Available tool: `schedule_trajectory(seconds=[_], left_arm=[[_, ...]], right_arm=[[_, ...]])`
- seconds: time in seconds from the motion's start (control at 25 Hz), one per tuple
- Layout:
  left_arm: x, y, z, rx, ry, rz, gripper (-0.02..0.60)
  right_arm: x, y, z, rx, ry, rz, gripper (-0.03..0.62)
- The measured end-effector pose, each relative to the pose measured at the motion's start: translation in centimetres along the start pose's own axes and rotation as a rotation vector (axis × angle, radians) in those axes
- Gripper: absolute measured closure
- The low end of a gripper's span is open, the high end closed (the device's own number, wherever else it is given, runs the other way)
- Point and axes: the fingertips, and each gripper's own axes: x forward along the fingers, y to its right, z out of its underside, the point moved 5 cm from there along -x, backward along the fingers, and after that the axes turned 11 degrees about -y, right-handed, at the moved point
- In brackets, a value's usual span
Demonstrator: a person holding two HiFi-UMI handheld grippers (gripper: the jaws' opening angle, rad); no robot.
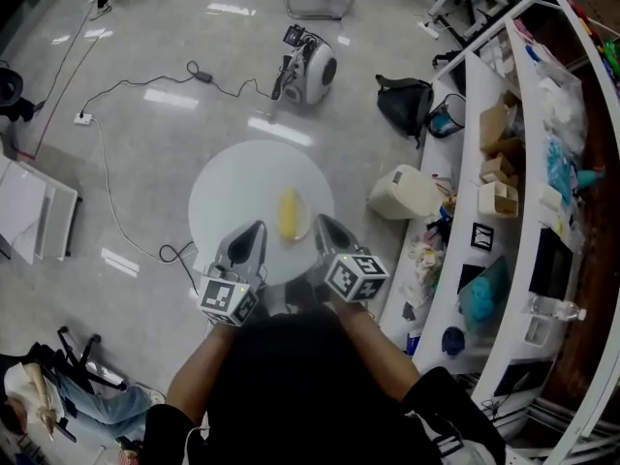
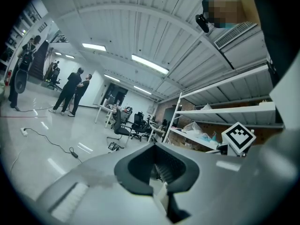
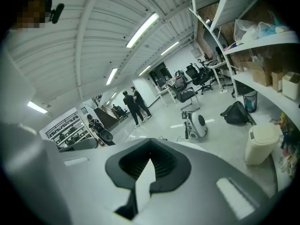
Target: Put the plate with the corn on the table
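Note:
A small white plate [image 1: 294,215] with a yellow corn cob [image 1: 289,211] on it is over the near part of a round white table [image 1: 232,187]. My left gripper [image 1: 258,232] is at the plate's left side and my right gripper [image 1: 322,227] at its right side. Seen from the left gripper view, a thin white rim of the plate [image 2: 162,196] is pinched between the shut jaws of the left gripper [image 2: 157,172]. The right gripper view likewise shows the plate's rim [image 3: 144,182] clamped in the right gripper [image 3: 147,165]. Whether the plate touches the table cannot be told.
White shelves [image 1: 504,163] full of boxes and bags run along the right. On the floor by them are a white bin [image 1: 405,192] and a black backpack [image 1: 405,103]. A white wheeled device [image 1: 310,66] and cables [image 1: 116,163] lie beyond the table. People [image 2: 75,90] stand far off.

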Motion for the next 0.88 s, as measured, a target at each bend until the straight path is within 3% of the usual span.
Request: schedule_trajectory(seconds=[0.88], left_arm=[[-0.2,0.5,-0.4,0.031,0.031,-0.001,0.58]], right_arm=[[-1.1,-0.9,-0.2,-0.051,0.013,-0.041,0.586]])
